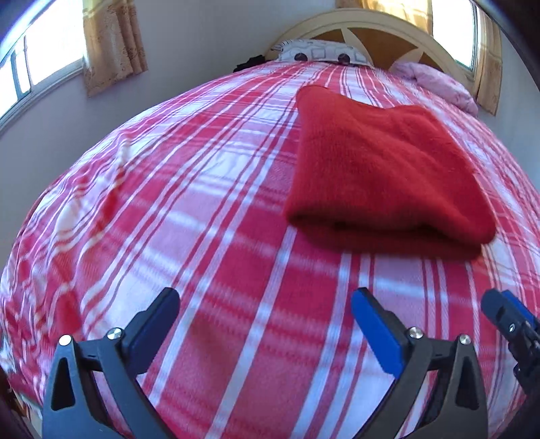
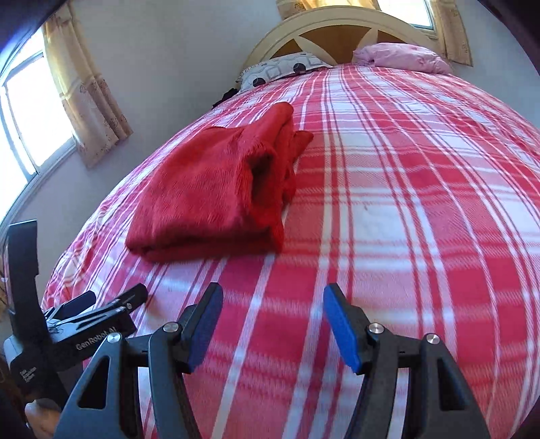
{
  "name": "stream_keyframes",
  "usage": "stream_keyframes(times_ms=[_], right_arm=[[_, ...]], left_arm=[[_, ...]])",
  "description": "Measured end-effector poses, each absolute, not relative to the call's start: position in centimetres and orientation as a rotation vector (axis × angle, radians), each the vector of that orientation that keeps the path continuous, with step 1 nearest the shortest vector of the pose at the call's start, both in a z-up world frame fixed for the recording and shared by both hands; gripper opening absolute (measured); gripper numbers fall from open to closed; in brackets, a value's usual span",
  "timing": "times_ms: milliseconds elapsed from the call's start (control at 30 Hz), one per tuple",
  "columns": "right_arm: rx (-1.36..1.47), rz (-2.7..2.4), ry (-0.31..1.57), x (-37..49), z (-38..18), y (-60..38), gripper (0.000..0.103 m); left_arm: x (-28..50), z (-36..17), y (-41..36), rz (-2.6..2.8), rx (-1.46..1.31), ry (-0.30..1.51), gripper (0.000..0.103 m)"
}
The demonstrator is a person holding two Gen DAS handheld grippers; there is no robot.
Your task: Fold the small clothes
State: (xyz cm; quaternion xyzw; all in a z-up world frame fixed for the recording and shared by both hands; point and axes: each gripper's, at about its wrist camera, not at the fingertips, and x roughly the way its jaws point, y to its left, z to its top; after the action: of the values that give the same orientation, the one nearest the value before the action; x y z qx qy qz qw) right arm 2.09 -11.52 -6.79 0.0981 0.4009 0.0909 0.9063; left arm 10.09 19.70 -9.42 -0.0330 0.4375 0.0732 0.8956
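One bed (image 1: 209, 209) fills both views, covered with a red and white checked blanket whose stripes run from the lower edge up toward the curved headboard (image 2: 337, 27) at the top. On it lies one red fleecy garment (image 1: 381, 169), folded into a thick, roughly square stack: in the left wrist view it sits in the right centre, in the right wrist view in the left centre (image 2: 209, 199). Its rounded fold edge faces the lower edge of the frame and its looser layered ends point up toward the headboard; its slightly longer side runs along the stripes of the bed. Two curtains (image 1: 114, 44) hang by two windows, upper left and upper right. Two pillows lie under the headboard, one grey patterned (image 2: 283, 69) and one pink (image 2: 405, 55). There are two tongs. The left tongs (image 1: 266, 300), at the bottom of the left wrist view, stand wide apart over bare blanket, holding nothing. The right tongs (image 2: 273, 297) stand moderately apart, also empty, below and right of the garment and well clear of it.
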Motion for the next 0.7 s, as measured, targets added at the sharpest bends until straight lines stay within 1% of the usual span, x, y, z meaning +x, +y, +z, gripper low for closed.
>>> stream_keyframes(times_ms=[100,233,367,500,533,600,700], right_arm=[[0.223,0.210,0.840,-0.1,-6.1,-11.6,0.063],[0.217,0.229,0.828,-3.0,-3.7,-10.4,0.063],[0.160,0.212,0.776,-5.5,-0.2,-9.7,0.063],[0.192,0.210,0.675,-7.8,4.1,-9.9,0.063],[0.196,0.208,0.637,-8.3,5.5,-10.0,0.065],[0.198,0.198,0.569,-9.2,7.4,-10.0,0.075],[0.194,0.180,0.457,-11.0,9.5,-9.8,0.076]], left_arm=[[7.9,-7.9,19.8,0.158,-0.065,0.865,0.103],[5.4,-5.0,19.4,0.151,-0.019,0.781,0.103],[3.6,-1.2,18.7,0.137,-0.018,0.696,0.103],[1.2,2.8,17.2,0.101,0.023,0.597,0.103],[0.8,3.3,17.0,0.096,0.030,0.580,0.103],[-0.2,4.6,16.5,0.084,0.051,0.545,0.103],[-1.6,6.1,16.2,0.072,0.054,0.508,0.103]])
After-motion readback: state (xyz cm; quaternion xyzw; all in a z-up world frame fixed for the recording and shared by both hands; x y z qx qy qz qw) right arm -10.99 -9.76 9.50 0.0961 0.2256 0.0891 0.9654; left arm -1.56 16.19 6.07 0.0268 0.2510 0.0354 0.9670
